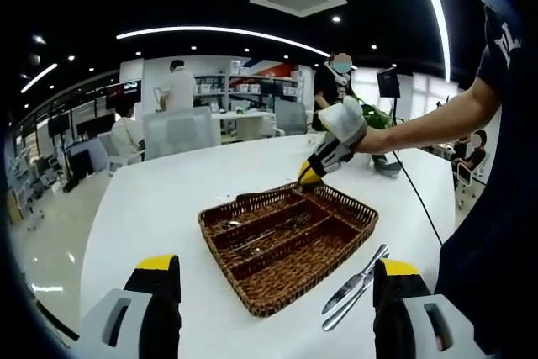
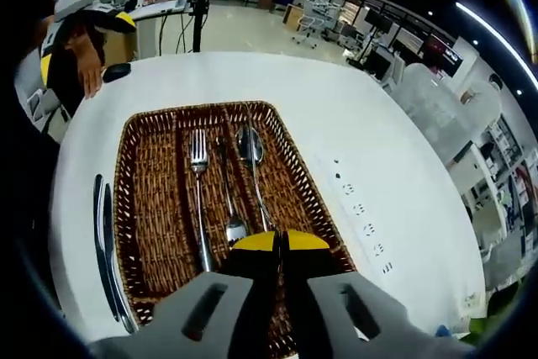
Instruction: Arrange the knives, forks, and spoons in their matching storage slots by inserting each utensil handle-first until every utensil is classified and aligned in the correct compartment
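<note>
Ease right gripper [image 2: 280, 241], pinched on spoon [image 2: 252, 166] handle, down into tray [image 2: 143, 208] slot beside fork [image 2: 199, 199]; send left gripper [image 1: 273, 287], gaping and empty, for knives [image 1: 357, 285] lying just outside tray

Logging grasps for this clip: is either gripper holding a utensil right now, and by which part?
The right gripper is shut on a spoon, pinching its handle end, bowl pointing away over the wicker tray. The left gripper is open, holding nothing.

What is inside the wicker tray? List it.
Wicker tray holds a fork and two spoons. Right gripper covers its near end, hiding anything beneath.
</note>
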`<state>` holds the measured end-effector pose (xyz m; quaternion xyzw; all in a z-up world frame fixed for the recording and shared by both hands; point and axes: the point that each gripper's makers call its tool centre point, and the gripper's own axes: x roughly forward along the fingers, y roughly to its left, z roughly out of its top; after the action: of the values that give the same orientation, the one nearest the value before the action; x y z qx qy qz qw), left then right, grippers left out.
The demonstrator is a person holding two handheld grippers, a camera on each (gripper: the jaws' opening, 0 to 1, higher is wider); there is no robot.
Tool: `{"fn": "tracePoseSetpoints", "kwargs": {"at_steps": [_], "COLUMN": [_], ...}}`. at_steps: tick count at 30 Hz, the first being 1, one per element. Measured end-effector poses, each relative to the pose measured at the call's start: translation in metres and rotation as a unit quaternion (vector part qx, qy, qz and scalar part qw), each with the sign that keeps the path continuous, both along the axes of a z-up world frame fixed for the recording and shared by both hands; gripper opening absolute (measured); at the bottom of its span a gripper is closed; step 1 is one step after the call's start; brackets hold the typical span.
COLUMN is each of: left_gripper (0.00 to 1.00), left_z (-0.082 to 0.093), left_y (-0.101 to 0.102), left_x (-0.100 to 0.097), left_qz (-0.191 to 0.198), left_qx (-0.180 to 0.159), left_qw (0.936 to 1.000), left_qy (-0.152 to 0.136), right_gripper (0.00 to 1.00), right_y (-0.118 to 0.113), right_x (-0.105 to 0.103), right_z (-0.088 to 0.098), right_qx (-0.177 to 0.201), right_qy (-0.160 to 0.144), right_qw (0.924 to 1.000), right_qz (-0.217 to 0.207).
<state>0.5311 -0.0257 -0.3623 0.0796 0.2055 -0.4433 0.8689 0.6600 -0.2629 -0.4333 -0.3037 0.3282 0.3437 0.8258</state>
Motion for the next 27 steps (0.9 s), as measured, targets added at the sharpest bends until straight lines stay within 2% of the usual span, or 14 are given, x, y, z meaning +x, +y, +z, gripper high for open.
{"fn": "tracePoseSetpoints", "kwargs": {"at_steps": [11, 17, 27], "left_gripper": [1.0, 1.0, 1.0], "left_z": [-0.004, -0.007, -0.008], "left_y": [0.004, 0.007, 0.005], "left_x": [0.005, 0.006, 0.005], "left_qz": [0.005, 0.006, 0.002], "left_qx": [0.004, 0.01, 0.014], "left_qw": [1.0, 0.9999, 0.9999], "left_qy": [0.002, 0.005, 0.005], "right_gripper": [0.0, 0.0, 0.0], "right_y": [0.0, -0.003, -0.001], "right_x": [0.023, 0.028, 0.04], "right_z": [-0.019, -0.031, -0.046], "right_qx": [-0.004, -0.018, -0.015], "right_qy": [0.026, 0.043, 0.062], "right_qw": [0.9996, 0.9988, 0.9978], "right_qz": [-0.011, -0.014, -0.018]}}
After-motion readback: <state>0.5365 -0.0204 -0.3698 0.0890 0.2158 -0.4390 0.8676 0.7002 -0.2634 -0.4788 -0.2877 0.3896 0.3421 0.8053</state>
